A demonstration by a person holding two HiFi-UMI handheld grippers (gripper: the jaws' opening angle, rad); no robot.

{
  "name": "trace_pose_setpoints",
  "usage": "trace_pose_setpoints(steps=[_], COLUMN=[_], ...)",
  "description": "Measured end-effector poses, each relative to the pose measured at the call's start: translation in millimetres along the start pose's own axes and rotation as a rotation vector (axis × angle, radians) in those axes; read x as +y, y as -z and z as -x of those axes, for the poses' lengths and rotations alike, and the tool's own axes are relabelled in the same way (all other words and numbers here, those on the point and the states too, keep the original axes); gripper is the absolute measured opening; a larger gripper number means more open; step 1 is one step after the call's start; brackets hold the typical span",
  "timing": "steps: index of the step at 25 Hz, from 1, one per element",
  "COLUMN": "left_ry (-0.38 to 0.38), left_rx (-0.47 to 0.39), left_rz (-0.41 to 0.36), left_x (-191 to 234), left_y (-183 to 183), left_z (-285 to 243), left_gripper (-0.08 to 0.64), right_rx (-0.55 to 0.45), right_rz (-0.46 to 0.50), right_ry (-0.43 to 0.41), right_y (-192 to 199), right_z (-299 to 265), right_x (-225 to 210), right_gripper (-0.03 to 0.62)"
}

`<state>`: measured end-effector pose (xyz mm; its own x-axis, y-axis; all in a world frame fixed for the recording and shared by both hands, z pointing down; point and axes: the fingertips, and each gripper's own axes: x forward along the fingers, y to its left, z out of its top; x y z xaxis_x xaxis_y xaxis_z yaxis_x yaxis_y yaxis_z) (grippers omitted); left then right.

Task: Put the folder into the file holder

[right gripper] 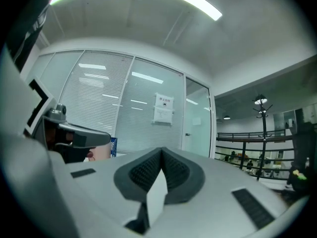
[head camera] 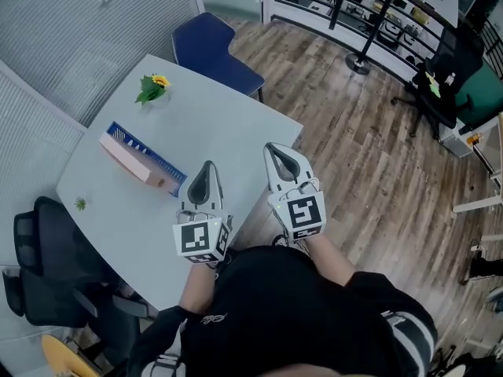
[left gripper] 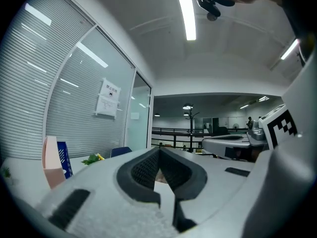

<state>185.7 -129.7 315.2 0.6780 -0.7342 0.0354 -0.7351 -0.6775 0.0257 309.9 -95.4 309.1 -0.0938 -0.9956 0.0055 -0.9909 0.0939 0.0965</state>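
Nearest in the head view: the person's black-clad torso, and just beyond it the left gripper (head camera: 207,166) and right gripper (head camera: 277,149), grey two-jaw tools each with a black-and-white marker cube, held side by side over the near edge of the pale rounded table (head camera: 220,116). Well apart from both, toward the table's left side: the flat pink folder (head camera: 124,157) on edge, pressed against the blue perforated file holder (head camera: 157,157); impossible to tell from above whether inside the holder or merely alongside it. Farther back, a small green sprig with a yellow flower (head camera: 153,87). From the left gripper view: jaws pressed together, nothing between them; pink folder and blue holder upright at the far left, touching. From the right gripper view: jaws likewise closed on nothing, with only the other gripper and blind-covered glass partitions ahead. Probably either finished or not yet begun. Possible trouble from here: if merely leaning, a toppled folder at the lightest nudge; with both tools closed, a push instead of a grasp on approach, perhaps enough to slide the holder toward the table's left edge
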Motion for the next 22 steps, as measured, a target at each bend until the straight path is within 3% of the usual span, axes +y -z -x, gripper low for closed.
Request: trace_pose_setpoints(steps=[7, 22], left_ry=[-0.046, -0.086], left_rx=[0.001, 0.014], left_rz=[0.001, 0.014], left_x=[8.1, 0.0], left_y=[1.2, 8.7], left_z=[10.5, 17.0], left_gripper=[0.005, 0.005], right_rx=[-0.016, -0.008], right_rz=[-0.039, -0.028], right_ry=[-0.044, -0.073], right_y=[-1.3, 1.7], right_z=[-2.9, 7.4], right_x=[9.6, 8.7], right_gripper=[0.003, 0.003])
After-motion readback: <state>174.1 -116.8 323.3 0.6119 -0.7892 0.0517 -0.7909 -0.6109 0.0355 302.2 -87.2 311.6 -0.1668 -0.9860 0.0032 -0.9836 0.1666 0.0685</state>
